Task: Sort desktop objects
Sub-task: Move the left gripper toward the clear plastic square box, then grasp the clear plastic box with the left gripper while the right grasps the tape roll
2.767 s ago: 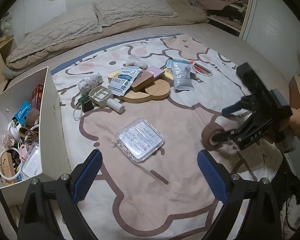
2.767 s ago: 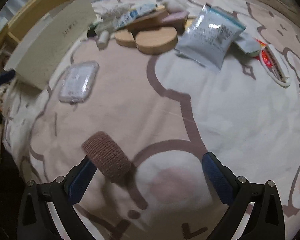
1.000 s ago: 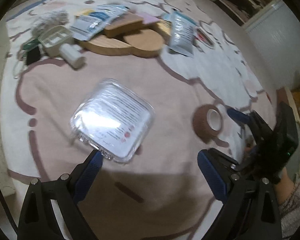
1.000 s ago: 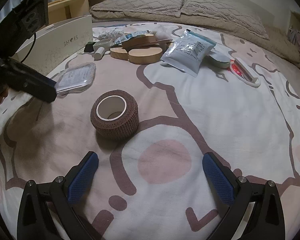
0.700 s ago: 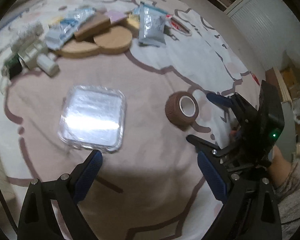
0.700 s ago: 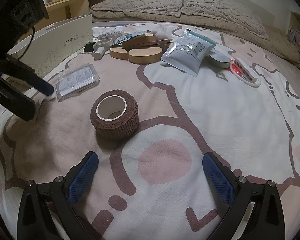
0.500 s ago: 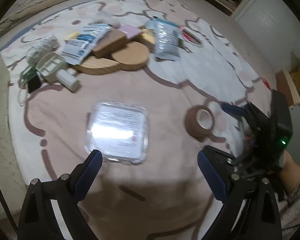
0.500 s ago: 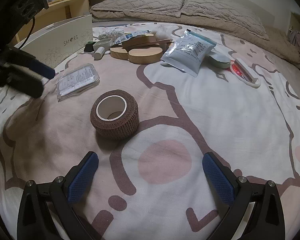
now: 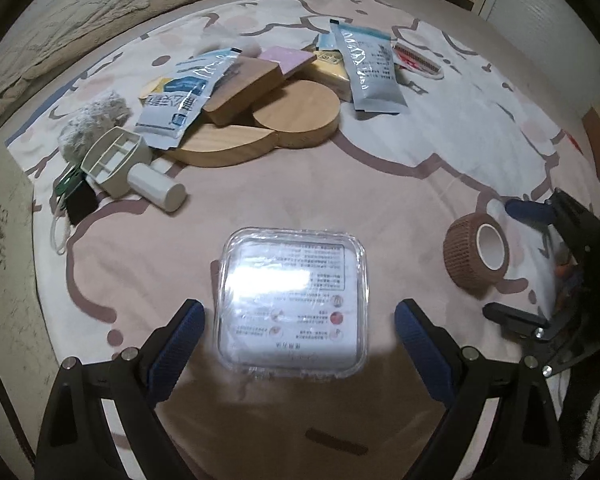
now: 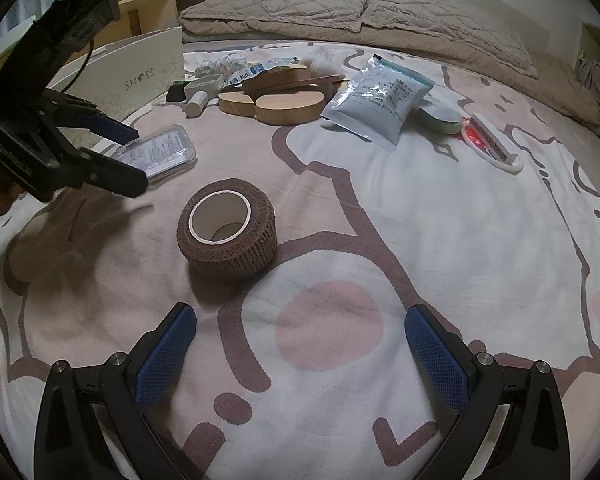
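Left tool [image 9: 296, 344] agape; right tool [image 10: 300, 352] agape, both low.

Counted ahead of the left claw: one clear plastic box [image 9: 292, 300], one brown bandage roll [image 9: 476, 254], two foil pouches [image 9: 370, 66], three wooden blocks [image 9: 296, 114]. Also one white shoe box [image 10: 140, 74] and two pillows [image 10: 440, 10].

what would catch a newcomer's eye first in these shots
The clear square plastic case with a printed label lies flat on the pink bear-print blanket, right between the open left gripper fingers. A brown roll of woven bandage tape sits just ahead of the open right gripper. Farther back, round wooden blocks and foil pouches lie piled together.
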A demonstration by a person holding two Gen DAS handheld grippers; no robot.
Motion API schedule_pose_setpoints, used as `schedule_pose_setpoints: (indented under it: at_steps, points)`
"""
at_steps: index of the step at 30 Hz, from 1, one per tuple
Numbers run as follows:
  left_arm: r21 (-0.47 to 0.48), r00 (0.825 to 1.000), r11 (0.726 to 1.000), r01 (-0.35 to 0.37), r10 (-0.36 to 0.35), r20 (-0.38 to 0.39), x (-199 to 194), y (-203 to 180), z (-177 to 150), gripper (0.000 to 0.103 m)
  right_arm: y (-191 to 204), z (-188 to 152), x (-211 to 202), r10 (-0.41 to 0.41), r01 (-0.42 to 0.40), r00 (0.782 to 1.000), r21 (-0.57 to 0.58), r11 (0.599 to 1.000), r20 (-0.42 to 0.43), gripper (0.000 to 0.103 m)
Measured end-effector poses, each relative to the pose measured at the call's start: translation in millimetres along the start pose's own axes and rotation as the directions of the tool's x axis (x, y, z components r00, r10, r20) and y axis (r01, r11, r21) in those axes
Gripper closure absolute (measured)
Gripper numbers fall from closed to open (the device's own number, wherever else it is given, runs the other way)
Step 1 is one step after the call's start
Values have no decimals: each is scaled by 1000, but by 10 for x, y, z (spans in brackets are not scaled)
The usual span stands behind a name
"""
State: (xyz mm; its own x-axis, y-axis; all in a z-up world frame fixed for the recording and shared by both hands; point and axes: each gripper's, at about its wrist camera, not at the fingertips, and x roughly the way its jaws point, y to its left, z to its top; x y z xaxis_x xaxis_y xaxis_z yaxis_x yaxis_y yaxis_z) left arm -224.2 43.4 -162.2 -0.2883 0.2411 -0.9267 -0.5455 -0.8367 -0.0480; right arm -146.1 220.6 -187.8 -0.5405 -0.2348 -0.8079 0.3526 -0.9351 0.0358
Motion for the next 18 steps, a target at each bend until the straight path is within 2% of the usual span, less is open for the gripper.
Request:
schedule_pose_setpoints:
  at_steps: [6, 11, 15, 16, 18]
  points:
    - [23, 999, 999, -40, 40, 28, 66, 4, 14, 6, -17, 9, 23, 8, -8, 1000, 8, 1000, -12, 0]
    - [28, 999, 999, -30, 28, 45, 110, 34, -27, 6, -24, 13, -16, 16, -16, 1000, 10, 1000, -7, 0]
    - [36, 998, 999, -26, 24, 58, 123, 34, -48, 6, 0, 53, -82, 53, -53, 999, 15, 998, -5, 0]
    - [36, 998, 999, -24, 22, 57, 132, 37, -49, 6, 18, 63, -91, 52, -52, 999, 15, 999, 1, 1]
    - [36, 998, 999, -24, 22, 53, 145, 39, -53, 4, 77, 96, -125, 24, -24, 1000, 6, 1000, 20, 11]
